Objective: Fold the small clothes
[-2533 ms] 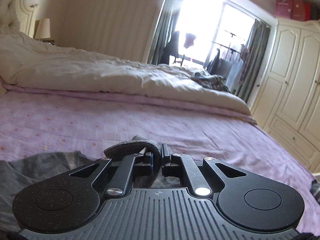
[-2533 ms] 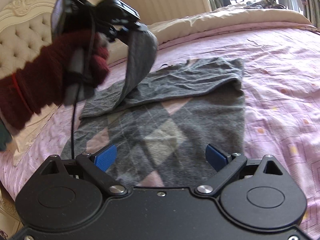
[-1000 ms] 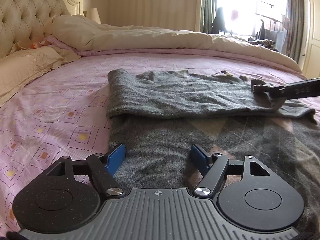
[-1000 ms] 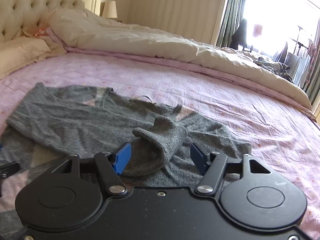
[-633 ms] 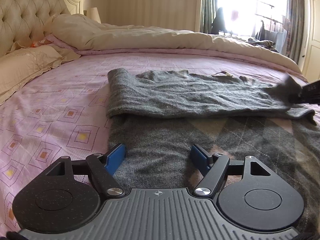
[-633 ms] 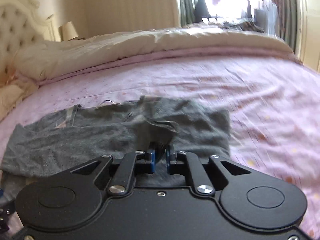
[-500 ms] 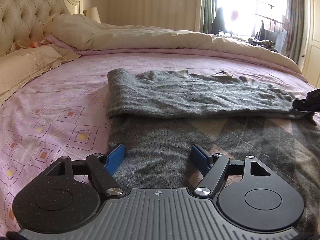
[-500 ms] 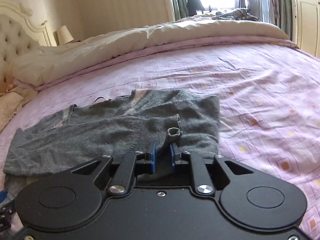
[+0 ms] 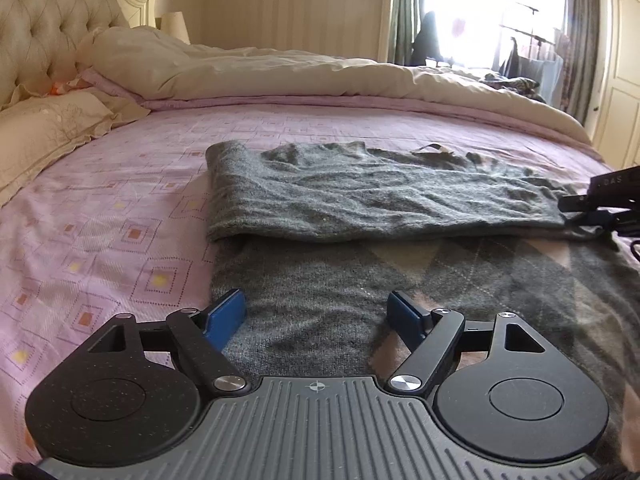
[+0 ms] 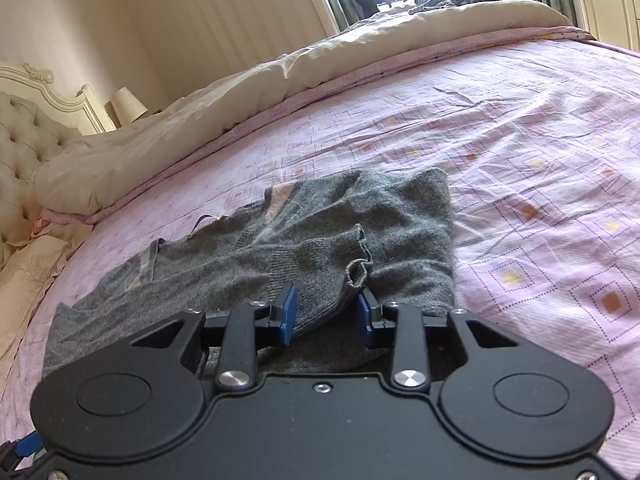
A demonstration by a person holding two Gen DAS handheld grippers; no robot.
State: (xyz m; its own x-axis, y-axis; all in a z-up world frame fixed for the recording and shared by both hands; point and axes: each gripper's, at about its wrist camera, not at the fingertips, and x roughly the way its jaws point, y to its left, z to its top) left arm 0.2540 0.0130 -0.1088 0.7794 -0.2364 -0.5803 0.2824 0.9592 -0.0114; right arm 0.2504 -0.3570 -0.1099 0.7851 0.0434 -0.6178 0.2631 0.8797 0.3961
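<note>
1. Grey sweater [image 9: 384, 200] is lying flat on the pink bedsheet [image 9: 120, 208], a sleeve [image 10: 304, 264] folded across its body.
2. Left view alone is showing the argyle front [image 9: 500, 264]; right view alone is showing the sleeve cuff [image 10: 358, 270].
3. Right hand-held gripper [image 10: 326, 314] is sitting partly open, cuff lying loose between its blue pads, not pinched.
4. Left hand-held gripper [image 9: 316, 316] is hovering wide open over the sweater's near edge, gripping nothing.

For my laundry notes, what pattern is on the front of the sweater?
Argyle diamonds, grey with pale pink, on the sweater; clearest in the left wrist view.
</note>
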